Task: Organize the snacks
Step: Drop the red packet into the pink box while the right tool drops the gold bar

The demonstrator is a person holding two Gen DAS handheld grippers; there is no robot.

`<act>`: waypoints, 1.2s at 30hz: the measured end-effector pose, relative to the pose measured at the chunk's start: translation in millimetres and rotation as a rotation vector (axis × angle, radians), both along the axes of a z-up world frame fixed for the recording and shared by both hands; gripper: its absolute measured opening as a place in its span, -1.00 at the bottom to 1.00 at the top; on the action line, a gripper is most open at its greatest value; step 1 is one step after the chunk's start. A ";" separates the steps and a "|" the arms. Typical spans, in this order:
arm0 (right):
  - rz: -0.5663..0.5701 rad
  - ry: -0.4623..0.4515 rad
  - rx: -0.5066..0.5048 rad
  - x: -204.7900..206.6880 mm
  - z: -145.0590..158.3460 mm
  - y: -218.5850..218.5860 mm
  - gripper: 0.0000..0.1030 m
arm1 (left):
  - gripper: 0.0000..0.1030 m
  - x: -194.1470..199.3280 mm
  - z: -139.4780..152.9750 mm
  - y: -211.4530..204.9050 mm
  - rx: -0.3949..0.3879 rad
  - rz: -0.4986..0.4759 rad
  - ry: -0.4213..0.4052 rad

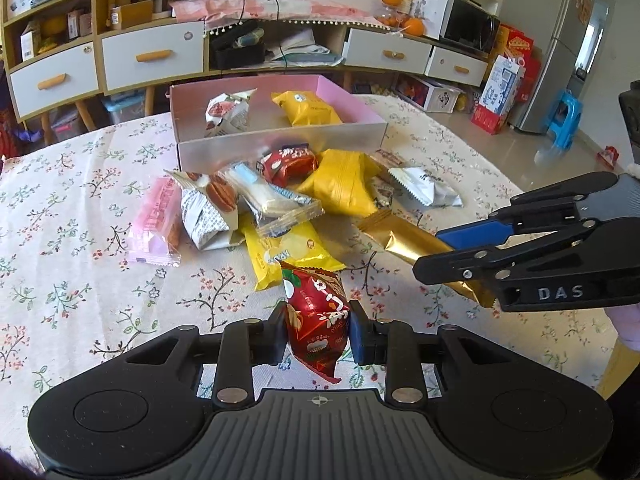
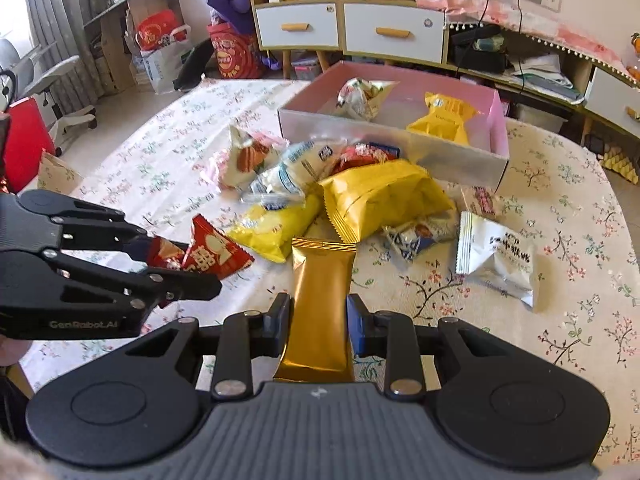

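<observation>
My left gripper (image 1: 318,330) is shut on a red snack packet (image 1: 316,316), held above the floral tablecloth; it also shows in the right wrist view (image 2: 212,254). My right gripper (image 2: 318,320) is shut on a long gold snack bar (image 2: 320,308), which also shows in the left wrist view (image 1: 412,240). A pink and silver box (image 1: 280,142) stands at the far side and holds a white packet (image 1: 228,112) and a yellow packet (image 1: 308,108). A pile of loose snacks (image 1: 276,196) lies in front of the box.
A pink packet (image 1: 156,224) lies left of the pile, a white packet (image 2: 500,258) to its right. The floral tablecloth (image 1: 80,280) covers the table. Cabinets with drawers (image 1: 152,56) stand behind, a fridge (image 1: 568,40) at the far right.
</observation>
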State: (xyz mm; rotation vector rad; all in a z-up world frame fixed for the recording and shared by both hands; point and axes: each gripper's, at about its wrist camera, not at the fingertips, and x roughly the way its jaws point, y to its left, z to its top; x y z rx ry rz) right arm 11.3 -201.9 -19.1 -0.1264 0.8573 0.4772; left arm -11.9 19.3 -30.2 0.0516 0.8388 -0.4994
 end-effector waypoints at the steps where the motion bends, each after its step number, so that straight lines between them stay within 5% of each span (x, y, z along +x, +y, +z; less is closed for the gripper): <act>1: 0.001 -0.006 0.008 -1.1 3.6 -0.7 -0.47 | -0.47 -0.5 2.1 0.7 -0.004 0.002 -0.002; 15: -0.048 -0.073 0.090 13.5 39.6 -10.7 -0.47 | -0.47 16.7 26.2 3.4 -0.038 0.061 -0.030; 36: -0.261 -0.114 0.135 95.0 48.0 -30.9 -0.47 | -0.47 120.9 43.6 -25.7 -0.058 0.189 -0.069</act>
